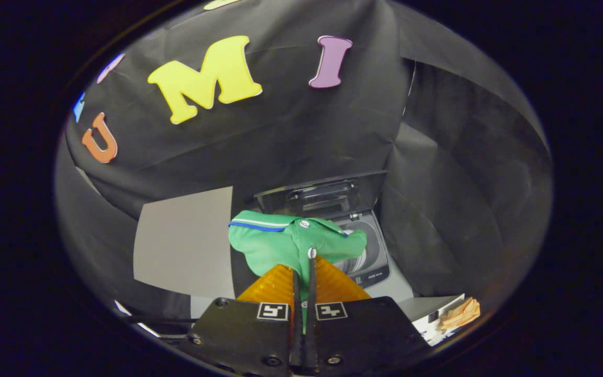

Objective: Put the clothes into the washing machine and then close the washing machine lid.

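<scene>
Gripper pinches a green polo shirt just ahead; carrying it fully over the grey top-loading washing machine's open drum beyond before releasing looks wise.

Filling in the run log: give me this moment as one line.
claw: shut on shirt | shirt: green, held up, hanging ahead of washer | washer: lid up, drum open | step: shirt not yet in
</scene>
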The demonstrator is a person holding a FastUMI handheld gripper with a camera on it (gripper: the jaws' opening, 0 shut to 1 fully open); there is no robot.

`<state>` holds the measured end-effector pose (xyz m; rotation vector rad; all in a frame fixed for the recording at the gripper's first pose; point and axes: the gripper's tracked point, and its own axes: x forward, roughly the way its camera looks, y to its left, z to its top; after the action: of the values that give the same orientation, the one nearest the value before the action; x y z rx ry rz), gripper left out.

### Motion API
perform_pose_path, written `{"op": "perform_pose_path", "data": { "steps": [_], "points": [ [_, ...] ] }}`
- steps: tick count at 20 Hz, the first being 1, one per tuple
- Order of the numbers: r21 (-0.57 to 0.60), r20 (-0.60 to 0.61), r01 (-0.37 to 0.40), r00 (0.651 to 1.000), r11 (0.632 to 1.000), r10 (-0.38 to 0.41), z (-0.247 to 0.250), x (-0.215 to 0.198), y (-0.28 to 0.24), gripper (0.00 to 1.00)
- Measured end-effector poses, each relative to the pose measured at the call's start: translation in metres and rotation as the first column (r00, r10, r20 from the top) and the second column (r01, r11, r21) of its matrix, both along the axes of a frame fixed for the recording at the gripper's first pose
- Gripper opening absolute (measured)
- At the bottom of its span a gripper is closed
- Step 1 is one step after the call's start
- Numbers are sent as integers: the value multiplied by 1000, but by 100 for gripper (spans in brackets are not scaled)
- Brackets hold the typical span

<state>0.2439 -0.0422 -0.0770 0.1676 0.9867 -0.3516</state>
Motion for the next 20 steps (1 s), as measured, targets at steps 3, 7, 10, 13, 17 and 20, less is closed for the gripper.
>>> {"op": "perform_pose_path", "data": {
  "steps": [3,7,10,13,17,20],
  "points": [
    [-9,5,-20,1000,1000,20,-7,8,-22,6],
    [-6,14,-54,998,999,54,-23,23,-42,6],
    [-8,27,-89,996,996,89,-43,35,-54,6],
    [-1,18,-111,994,994,111,-71,43,-63,6],
    [29,20,-123,992,992,123,-105,52,-71,6],
    [64,29,-125,992,990,124,-134,55,-72,6]
  ]
}}
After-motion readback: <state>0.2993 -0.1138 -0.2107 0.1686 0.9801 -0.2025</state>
